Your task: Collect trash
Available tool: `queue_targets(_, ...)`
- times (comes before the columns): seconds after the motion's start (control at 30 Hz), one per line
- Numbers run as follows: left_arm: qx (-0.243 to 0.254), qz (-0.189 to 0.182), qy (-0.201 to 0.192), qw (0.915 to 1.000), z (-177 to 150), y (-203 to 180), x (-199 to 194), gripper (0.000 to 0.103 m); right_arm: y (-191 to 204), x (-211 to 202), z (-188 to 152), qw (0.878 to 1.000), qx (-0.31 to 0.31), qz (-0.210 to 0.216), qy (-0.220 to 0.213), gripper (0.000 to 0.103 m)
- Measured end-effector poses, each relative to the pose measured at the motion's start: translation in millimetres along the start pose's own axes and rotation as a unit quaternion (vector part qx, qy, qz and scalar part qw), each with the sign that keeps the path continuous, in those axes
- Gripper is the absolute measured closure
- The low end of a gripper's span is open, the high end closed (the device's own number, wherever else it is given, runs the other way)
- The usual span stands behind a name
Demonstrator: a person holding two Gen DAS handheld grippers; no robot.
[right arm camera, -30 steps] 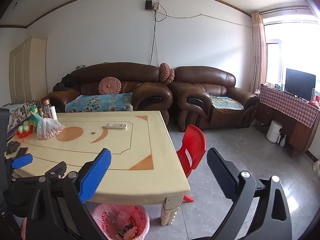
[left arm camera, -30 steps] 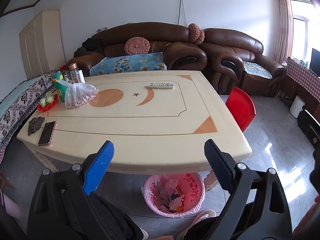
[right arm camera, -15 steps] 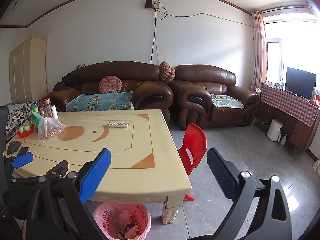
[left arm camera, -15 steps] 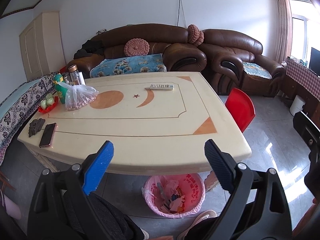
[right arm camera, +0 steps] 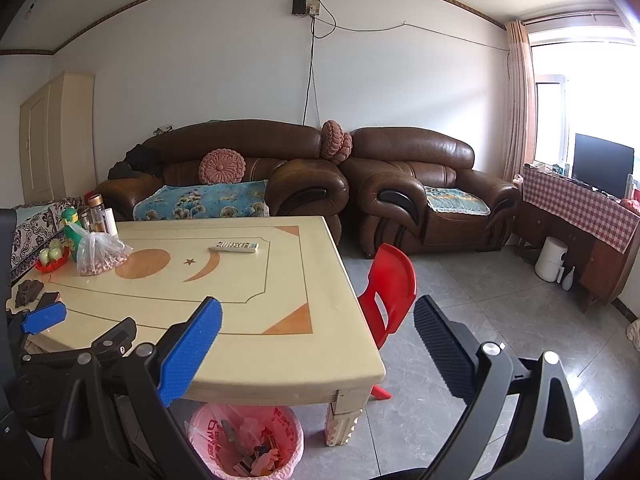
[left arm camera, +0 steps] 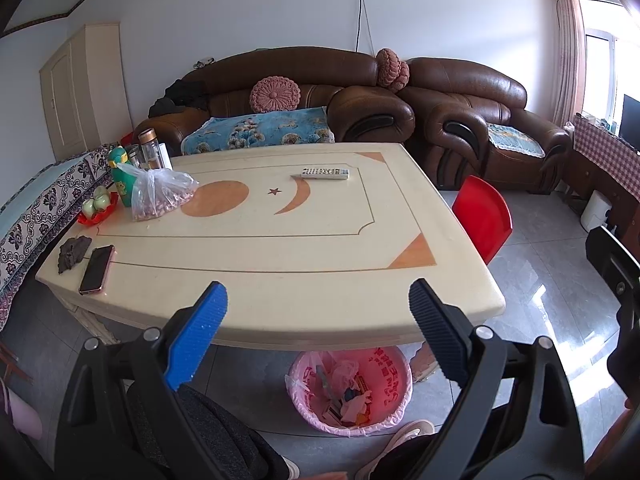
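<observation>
The left hand-held gripper (left arm camera: 316,300) is held level before the surface (left arm camera: 280,272), jaws spread wide, nothing gripped. The right hand-held gripper (right arm camera: 316,316) is held likewise, wide and empty. A pink-lined bin (left arm camera: 348,392) with trash is seen on the floor under the near edge. A remote (left arm camera: 325,173) lies farther back.

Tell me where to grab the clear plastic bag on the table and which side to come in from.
Grip the clear plastic bag at its gathered neck at the upper left, where the film bunches narrow enough for the fingers. Come from the open table side on its right, since the green bottle stands close behind. The bulging lower part would probably slip.
</observation>
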State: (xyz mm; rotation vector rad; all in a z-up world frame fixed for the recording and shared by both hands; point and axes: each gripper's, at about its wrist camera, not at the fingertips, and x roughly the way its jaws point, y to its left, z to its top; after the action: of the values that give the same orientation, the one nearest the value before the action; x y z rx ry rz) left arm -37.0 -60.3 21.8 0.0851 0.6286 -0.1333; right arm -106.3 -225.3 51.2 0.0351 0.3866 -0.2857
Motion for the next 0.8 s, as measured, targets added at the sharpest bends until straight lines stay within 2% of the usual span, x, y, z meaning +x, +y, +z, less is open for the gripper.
queue_targets(0.8,-0.004,0.003,0.0,1.0,-4.2,6.3,1.8,0.013,-4.6,0.5,-2.9,1.0,0.001,-0.005,-0.003,0.009)
